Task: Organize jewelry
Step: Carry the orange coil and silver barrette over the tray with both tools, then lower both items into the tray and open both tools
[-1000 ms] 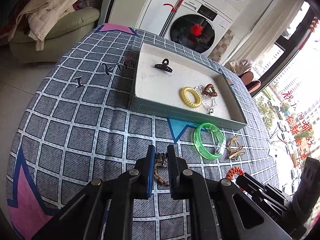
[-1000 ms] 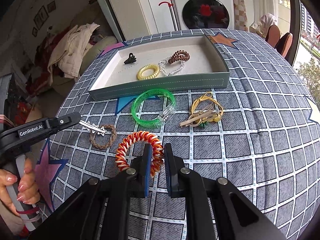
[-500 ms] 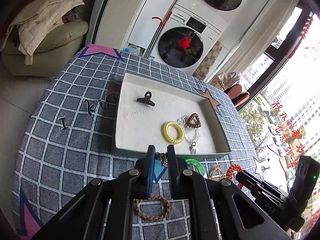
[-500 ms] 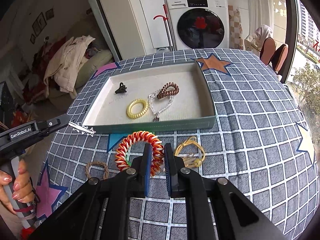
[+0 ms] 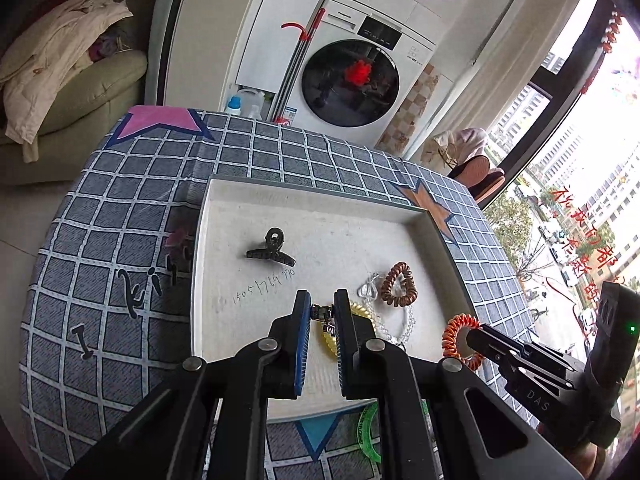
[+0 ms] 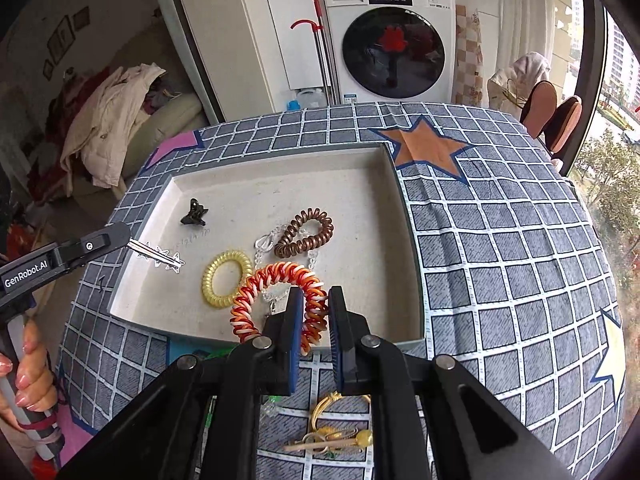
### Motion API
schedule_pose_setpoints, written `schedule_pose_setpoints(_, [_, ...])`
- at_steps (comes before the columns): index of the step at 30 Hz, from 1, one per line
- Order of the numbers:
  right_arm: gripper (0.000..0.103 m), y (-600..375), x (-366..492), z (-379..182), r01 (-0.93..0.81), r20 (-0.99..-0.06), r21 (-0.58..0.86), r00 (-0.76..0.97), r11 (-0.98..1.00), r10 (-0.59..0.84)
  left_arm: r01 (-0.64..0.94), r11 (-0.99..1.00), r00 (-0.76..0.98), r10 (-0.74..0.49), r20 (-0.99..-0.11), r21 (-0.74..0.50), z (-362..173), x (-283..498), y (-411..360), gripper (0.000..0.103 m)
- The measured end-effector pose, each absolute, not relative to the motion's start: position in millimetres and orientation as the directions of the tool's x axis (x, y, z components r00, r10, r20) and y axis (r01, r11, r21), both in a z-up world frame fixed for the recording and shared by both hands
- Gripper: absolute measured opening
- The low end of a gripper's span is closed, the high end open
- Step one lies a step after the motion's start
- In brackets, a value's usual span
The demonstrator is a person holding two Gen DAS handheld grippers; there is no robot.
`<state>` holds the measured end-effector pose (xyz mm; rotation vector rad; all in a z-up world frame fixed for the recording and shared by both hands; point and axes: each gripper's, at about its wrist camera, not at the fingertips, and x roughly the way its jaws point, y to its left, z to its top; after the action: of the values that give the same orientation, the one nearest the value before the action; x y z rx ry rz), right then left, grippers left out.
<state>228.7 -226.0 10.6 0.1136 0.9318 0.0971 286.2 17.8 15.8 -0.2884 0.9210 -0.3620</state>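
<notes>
While you've got both tools up over the tray [image 6: 412, 280], your left hand-held gripper [image 5: 322, 314] is pinched nearly closed on a silver star hair clip [image 6: 160, 255], which sticks out past its tips above the tray's left part, near the black claw clip [image 6: 195, 213]. Your right hand-held gripper [image 6: 314, 312] is clamped on the red-and-white spiral hair tie [image 6: 276, 298]; the loop hangs off to the left of its fingers, over the tray's near edge and just beside the yellow spiral hair tie [image 6: 226, 279]. Further in lie a brown spiral hair tie [image 6: 305, 233] and a clear bead bracelet [image 6: 265, 243], touching each other. Behind your grippers, out on the checked tablecloth [image 6: 500, 260], sit a green bangle [image 5: 366, 428] and some gold hair ties and clips [image 6: 334, 428].
</notes>
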Motion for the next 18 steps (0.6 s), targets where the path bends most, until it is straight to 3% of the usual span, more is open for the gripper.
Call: schedule_pose_setpoints(18, [0.014,-240,288,-31,0.051,-0.849,0.107,0.525,0.993,0.065,0.161,0.938,0.513,-0.346,-0.785,-0.308,-21,335,10,0.032])
